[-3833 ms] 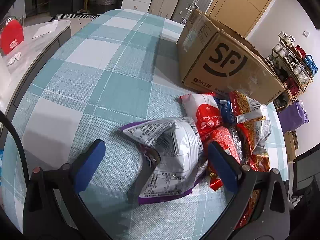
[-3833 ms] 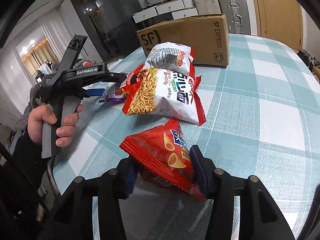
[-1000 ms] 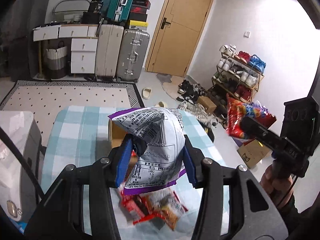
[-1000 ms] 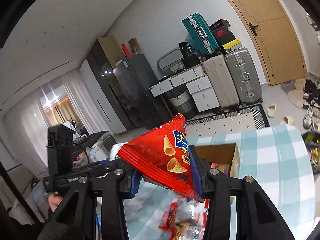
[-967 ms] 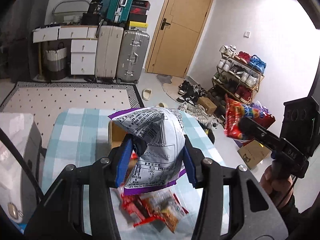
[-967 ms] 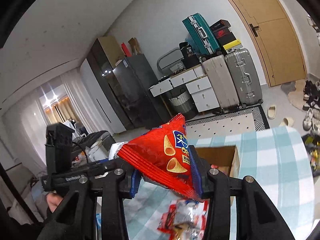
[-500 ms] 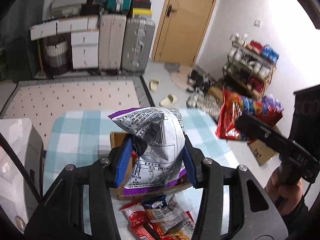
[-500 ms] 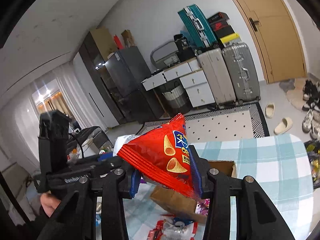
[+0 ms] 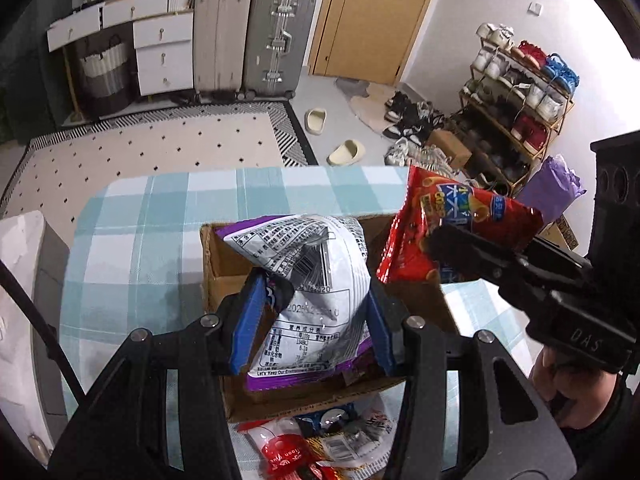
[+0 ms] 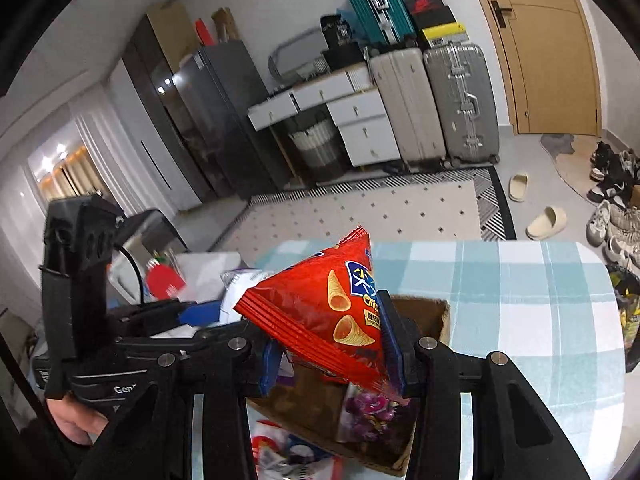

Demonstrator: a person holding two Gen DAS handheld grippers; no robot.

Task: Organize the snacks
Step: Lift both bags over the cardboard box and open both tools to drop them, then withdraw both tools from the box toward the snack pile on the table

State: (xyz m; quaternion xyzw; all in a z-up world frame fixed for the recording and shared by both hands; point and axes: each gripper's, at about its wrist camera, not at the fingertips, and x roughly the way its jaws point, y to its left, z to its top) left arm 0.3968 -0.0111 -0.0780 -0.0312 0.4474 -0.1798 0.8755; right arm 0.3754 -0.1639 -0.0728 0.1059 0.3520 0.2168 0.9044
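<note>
Snacks are hanging in both grippers above the open cardboard box [image 9: 224, 264] on the checked table [image 9: 132, 248]. The left gripper [image 9: 312, 320] is pinching a silver-and-purple bag [image 9: 316, 280] tight between its blue fingers [image 9: 248, 320], the bag bulging above them. The right gripper [image 10: 332, 344] is clamping a red cone-snack bag [image 10: 320, 312], its point sticking up past the fingers. More packets [image 9: 320, 440] are lying just beside the box.

surface: checked table [image 9: 132, 220] | on it: open cardboard box [image 9: 218, 264], loose snack packets [image 9: 320, 440] just beside box
</note>
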